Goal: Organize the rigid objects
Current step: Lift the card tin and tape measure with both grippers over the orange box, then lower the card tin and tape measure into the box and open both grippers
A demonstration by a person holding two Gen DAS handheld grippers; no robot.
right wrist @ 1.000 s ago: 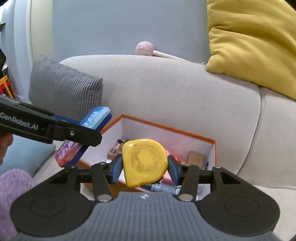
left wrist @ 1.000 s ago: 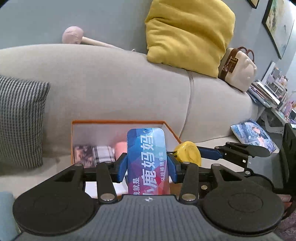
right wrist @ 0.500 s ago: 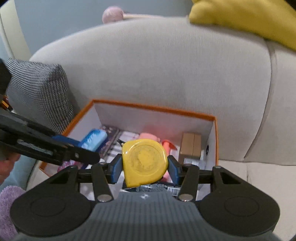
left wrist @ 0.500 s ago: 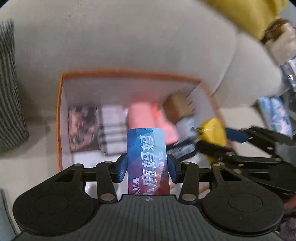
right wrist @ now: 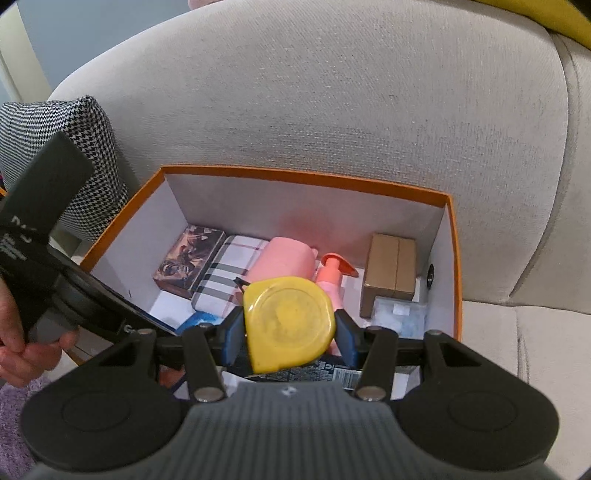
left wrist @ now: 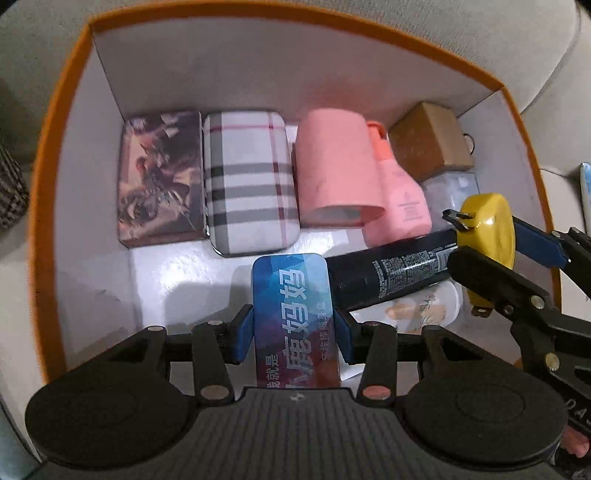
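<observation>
Gripping blue tin (left wrist: 295, 317), left gripper (left wrist: 293, 328); right gripper (right wrist: 290, 325) clamps yellow tape measure (right wrist: 290, 321); hand (right wrist: 22, 350) only in right view.

Big light grey fabric sofa (right wrist: 332, 92) fills the background. There's a black-and-white houndstooth cushion (right wrist: 51, 125) leaning at its left end, plus a sliver of mustard yellow pillow (right wrist: 546, 14) up top on the backrest.

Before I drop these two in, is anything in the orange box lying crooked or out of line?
One thing: the black can lies diagonally across the front right of the orange box, partly on a white floral item, while the back row sits neatly side by side. Nothing looks spilled or damaged.
</observation>
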